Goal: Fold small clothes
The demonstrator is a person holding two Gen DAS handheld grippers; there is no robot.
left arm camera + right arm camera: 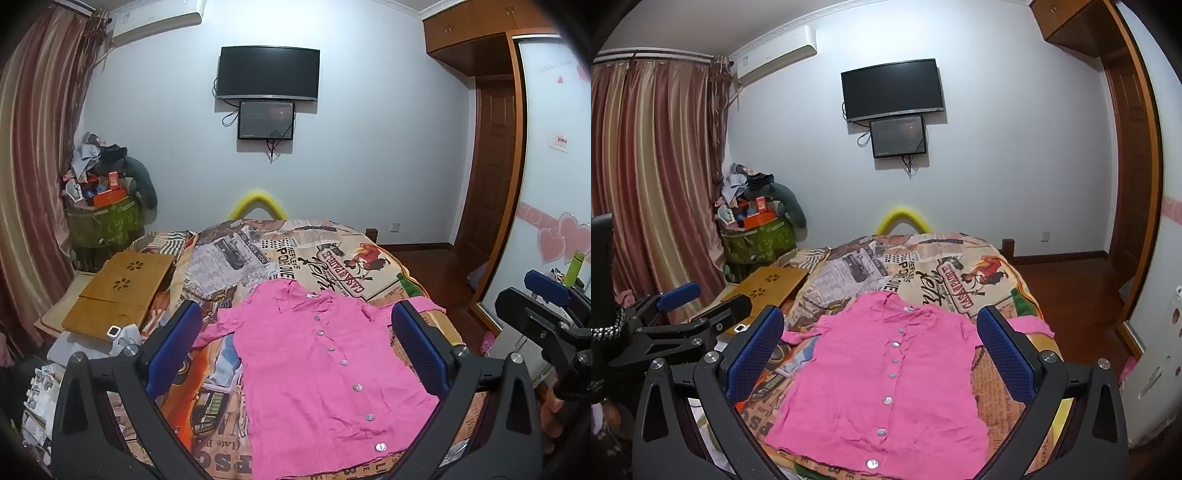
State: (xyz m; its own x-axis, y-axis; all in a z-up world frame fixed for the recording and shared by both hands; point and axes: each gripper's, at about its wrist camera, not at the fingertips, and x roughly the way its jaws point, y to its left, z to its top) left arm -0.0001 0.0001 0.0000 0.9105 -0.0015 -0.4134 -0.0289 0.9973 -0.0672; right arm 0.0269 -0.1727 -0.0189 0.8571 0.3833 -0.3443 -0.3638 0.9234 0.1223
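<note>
1. Pink cardigan [317,365] lies flat and buttoned on the bed [332,251], front up, collar toward the far wall, hem toward the cameras.
2. Row of pale buttons [892,360] runs down its middle; both short sleeves spread out to the sides.
3. Bed cover is a busy newspaper-style print; cardigan sits on the near half of it.
4. Left gripper [295,332] hovers above the cardigan, jaws spread wide, nothing between the blue pads [417,350], no contact with the cloth.
5. Right gripper [881,332] same: jaws wide apart, empty, above the cardigan, tilted slightly down.
6. Each gripper shows at the edge of the other's view: the right one at the right edge of the left wrist view, the left one at the left edge of the right wrist view.
7. Wooden lap tray [118,295] lies at the bed's left side, apart from the cardigan.
8. TV [267,74] on the far wall, smaller screen [266,120] just below it.
9. Striped curtain [653,177] on the left, cluttered pile [103,184] in the corner beside it.
</note>
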